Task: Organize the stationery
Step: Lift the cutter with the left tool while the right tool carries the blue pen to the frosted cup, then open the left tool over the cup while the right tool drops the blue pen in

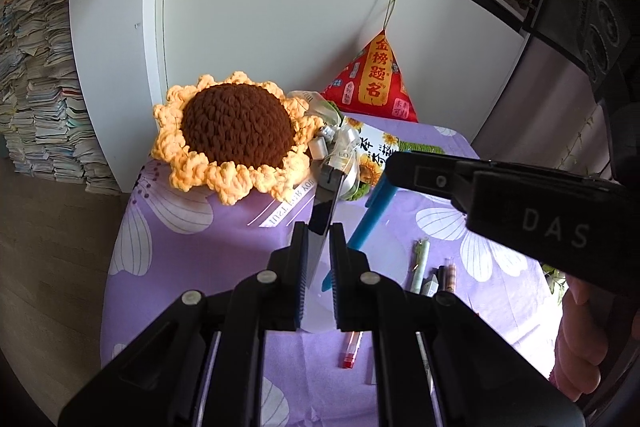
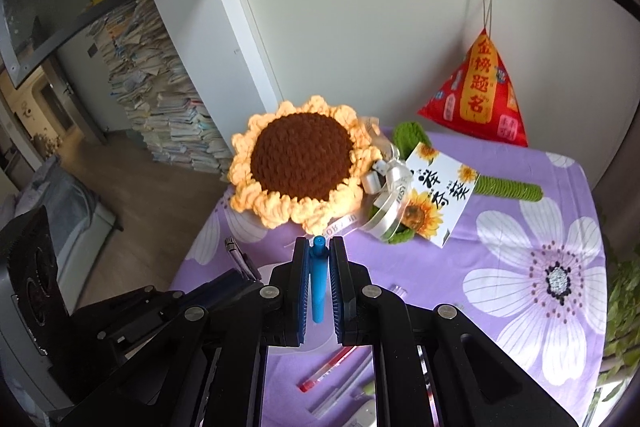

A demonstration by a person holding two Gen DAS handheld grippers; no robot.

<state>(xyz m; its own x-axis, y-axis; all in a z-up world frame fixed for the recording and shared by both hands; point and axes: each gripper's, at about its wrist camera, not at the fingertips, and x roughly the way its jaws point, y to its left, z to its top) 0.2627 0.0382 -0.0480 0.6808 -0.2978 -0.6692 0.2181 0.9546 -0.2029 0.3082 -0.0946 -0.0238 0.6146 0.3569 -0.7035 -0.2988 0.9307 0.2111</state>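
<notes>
My left gripper [image 1: 318,227] is shut on a dark grey pen [image 1: 326,199] that sticks up and away past its fingertips. The right gripper [image 2: 319,241] is shut on a blue pen [image 2: 319,283], whose tip pokes out just beyond the fingers. In the left wrist view the right gripper [image 1: 396,167] reaches in from the right with the blue pen [image 1: 370,217] slanting down from it. The dark pen [image 2: 236,253] shows again at the lower left of the right wrist view. Both grippers hang over a pale round translucent shape [image 1: 372,291] on the purple floral tablecloth [image 1: 192,259].
Loose pens lie on the cloth: a red one [image 1: 351,349], a green one [image 1: 420,263] and others [image 1: 446,277]. A crocheted sunflower [image 1: 236,131], a sunflower card [image 2: 440,199] and a red triangular pouch [image 1: 376,79] stand behind. A hand [image 1: 580,347] is at the right. Book stacks [image 1: 36,87] rise beyond the table's left edge.
</notes>
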